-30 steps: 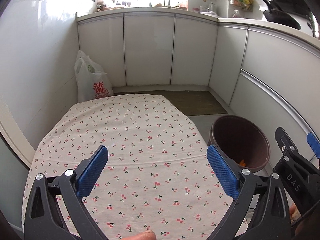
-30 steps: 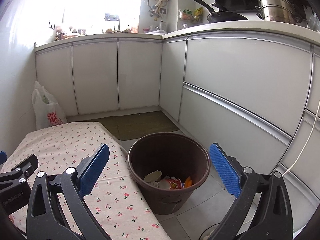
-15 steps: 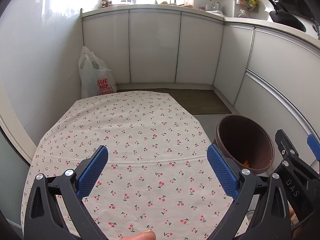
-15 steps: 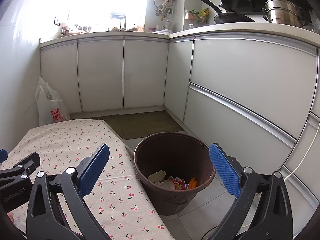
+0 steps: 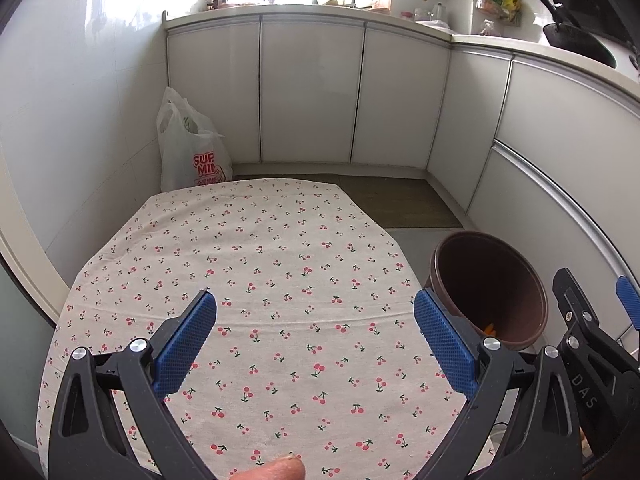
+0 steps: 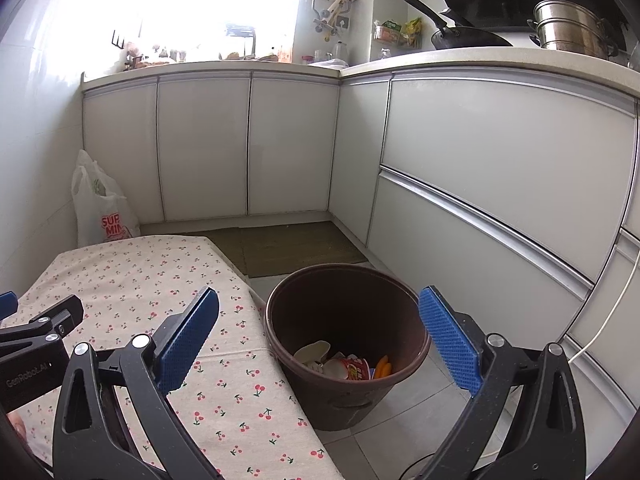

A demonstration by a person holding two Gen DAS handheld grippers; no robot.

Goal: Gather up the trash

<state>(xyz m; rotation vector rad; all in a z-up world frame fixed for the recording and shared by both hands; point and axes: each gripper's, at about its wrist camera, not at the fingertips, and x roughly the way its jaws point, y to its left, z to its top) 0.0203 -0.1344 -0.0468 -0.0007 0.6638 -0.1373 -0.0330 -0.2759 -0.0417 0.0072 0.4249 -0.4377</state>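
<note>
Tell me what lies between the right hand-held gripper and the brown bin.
Nothing: in the right wrist view the open right hand-held gripper looks straight into the brown bin, with only air between them.

In the left wrist view, the brown bin's (image 5: 486, 288) near rim is hidden behind the blue pad, and the trash inside shows only as an orange sliver (image 5: 489, 328). Behind the bin, items on the counter (image 5: 304, 10) dissolve into window glare.

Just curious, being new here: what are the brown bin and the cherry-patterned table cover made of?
The brown bin looks like moulded plastic: smooth, slightly glossy wall with a rolled rim. The table cover appears to be woven cotton-like cloth: matte, with a soft crease and draped edges.
</note>
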